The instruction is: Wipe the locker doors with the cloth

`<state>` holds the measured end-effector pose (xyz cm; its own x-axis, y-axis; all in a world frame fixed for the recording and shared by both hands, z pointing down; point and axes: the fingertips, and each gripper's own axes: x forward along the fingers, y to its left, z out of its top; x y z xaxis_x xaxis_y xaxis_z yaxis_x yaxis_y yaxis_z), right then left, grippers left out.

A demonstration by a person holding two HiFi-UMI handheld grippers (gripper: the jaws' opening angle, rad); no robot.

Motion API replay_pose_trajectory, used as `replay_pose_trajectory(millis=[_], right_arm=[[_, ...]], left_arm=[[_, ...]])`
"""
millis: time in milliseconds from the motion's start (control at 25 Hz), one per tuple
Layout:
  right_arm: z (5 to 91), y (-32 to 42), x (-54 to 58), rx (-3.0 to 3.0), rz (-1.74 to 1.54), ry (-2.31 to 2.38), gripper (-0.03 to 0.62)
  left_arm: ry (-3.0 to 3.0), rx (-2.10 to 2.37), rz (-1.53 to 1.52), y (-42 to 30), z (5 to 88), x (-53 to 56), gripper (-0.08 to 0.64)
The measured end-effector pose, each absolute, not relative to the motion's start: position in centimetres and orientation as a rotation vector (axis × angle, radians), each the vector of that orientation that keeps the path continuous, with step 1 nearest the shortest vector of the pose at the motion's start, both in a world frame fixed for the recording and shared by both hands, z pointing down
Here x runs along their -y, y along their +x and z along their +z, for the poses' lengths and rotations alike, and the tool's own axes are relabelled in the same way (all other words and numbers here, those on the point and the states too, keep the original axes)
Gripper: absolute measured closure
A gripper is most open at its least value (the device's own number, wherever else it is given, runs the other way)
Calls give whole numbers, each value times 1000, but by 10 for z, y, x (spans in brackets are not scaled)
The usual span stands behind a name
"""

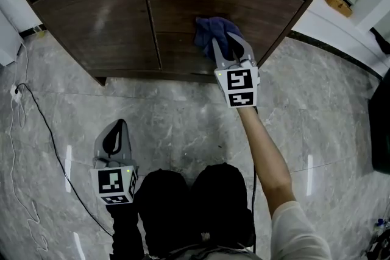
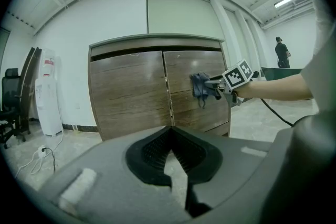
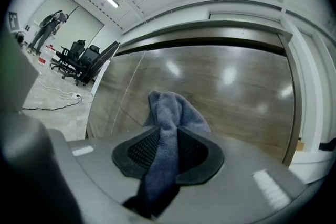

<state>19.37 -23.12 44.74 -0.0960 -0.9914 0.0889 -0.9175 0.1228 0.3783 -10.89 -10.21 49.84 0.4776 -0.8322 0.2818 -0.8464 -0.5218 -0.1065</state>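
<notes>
A dark wooden locker with two doors stands ahead: a left door and a right door. My right gripper is shut on a blue cloth and holds it against the right door. In the right gripper view the cloth runs up between the closed jaws and bunches against the door. My left gripper hangs low over the floor, shut with nothing in it, well back from the locker. From the left gripper view the cloth shows on the right door.
Grey marble floor lies before the locker. A white power strip and black cable run along the left. A water dispenser and an office chair stand left of the locker. A person stands far off on the right.
</notes>
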Motion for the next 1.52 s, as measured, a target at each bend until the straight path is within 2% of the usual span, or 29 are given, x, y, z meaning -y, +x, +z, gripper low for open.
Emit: replay_pose_trajectory(millis=[840, 1520], right_arm=[[578, 170, 238, 2107, -97, 1716, 491], [646, 157, 240, 2092, -3, 1572, 494]], left_arm=[[2633, 1542, 512, -123, 506, 105, 560], [2613, 1548, 547, -124, 513, 107, 560]])
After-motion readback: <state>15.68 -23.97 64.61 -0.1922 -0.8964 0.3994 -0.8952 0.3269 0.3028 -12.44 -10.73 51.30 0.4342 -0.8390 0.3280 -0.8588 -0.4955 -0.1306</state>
